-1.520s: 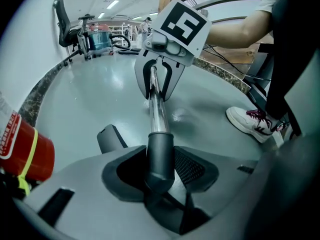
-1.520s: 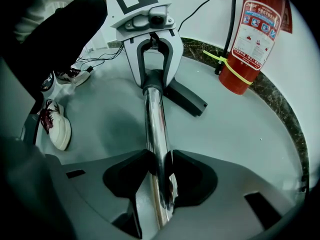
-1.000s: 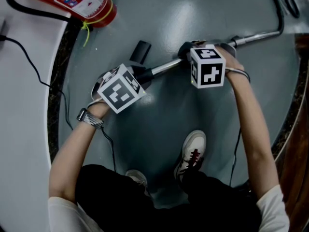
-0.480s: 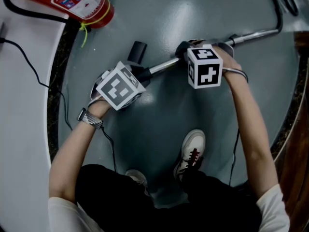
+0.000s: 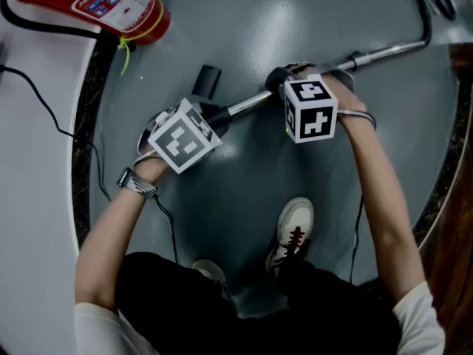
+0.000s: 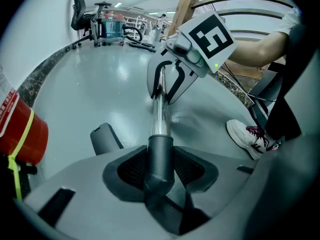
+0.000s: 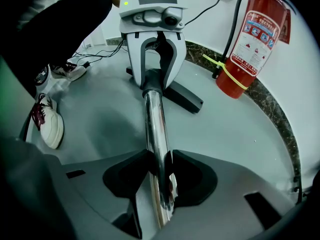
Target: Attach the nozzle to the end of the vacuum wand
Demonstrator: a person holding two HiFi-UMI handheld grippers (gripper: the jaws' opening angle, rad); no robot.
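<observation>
With the left gripper, its jaws just closing on the dark grey cylindrical plastic nozzle at the wand's end, and the right gripper clamping the chrome metal vacuum wand, push coaxially until seated.

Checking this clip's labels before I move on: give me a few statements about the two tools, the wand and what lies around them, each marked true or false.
1. The right tool is clamped on the chrome wand. True.
2. The left tool is open and empty. False: its jaws, which have just been closing a little further, press on the dark sleeve at the end of the chrome wand.
3. A red fire extinguisher is in view. True.
4. The white shoe rests on the chrome wand. False: it stands on the floor, apart from the chrome wand.
</observation>
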